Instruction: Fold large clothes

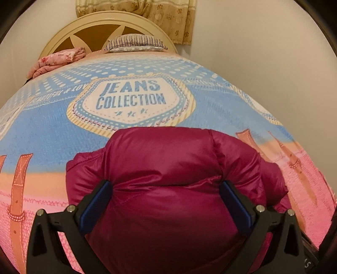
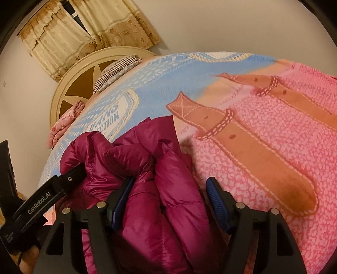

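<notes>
Nearest the lens in the left wrist view, the left hand-held gripper (image 1: 166, 189) stands with its blue pads wide apart, a bulge of the magenta puffer jacket (image 1: 168, 168) swelling up between them; both pads seem to touch the fabric's sides, but whether they truly pinch it cannot be told. In the right wrist view the right hand-held gripper (image 2: 170, 200) also stands wide: its left pad lies against a padded fold, while its right pad hangs clear over the pink part of the bed cover (image 2: 263, 147), so it grips nothing. The jacket sits low and centre in both frames, on the near part of the bed, gathered into a thick bundle. From the left wrist view it reads as a fairly compact block with sleeves drawn in; from the right wrist view loose ridges and an open crease remain at the bundle's upper end. The folding looks well advanced but untidy, with a last tuck or flattening probably left. By count: one jacket, two hand-held grippers. Farther up the bed lie one crumpled pink floral cloth (image 1: 56, 61) at upper left and one striped pillow (image 1: 134, 43) at top centre, before one rounded headboard (image 1: 63, 35) and one patterned curtain (image 1: 168, 19).
</notes>
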{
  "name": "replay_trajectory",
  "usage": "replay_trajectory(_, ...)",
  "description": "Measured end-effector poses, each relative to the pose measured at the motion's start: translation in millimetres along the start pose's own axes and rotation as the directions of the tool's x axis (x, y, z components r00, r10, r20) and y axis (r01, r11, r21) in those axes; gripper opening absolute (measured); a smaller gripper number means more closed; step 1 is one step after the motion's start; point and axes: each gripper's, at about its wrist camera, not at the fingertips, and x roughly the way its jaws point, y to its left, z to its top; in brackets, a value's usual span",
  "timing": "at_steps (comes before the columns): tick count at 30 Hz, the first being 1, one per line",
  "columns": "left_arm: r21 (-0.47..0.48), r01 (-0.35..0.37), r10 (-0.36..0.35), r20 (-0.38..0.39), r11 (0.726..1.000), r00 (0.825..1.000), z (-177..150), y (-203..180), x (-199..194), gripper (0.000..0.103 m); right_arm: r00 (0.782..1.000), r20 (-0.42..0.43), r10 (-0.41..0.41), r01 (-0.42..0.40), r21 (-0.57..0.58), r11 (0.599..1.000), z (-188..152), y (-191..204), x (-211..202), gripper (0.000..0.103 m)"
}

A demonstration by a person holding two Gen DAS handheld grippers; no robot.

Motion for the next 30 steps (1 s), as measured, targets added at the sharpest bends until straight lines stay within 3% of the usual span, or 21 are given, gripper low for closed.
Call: replay_trajectory(30,0.080,-0.104,0.107,-0.033,0.991,0.994,-5.9,-15.8,14.6,0.103,0.999,-0.028,-0.043,0.043,-0.032,0.999,-1.1,5.0,13.6,0.073)
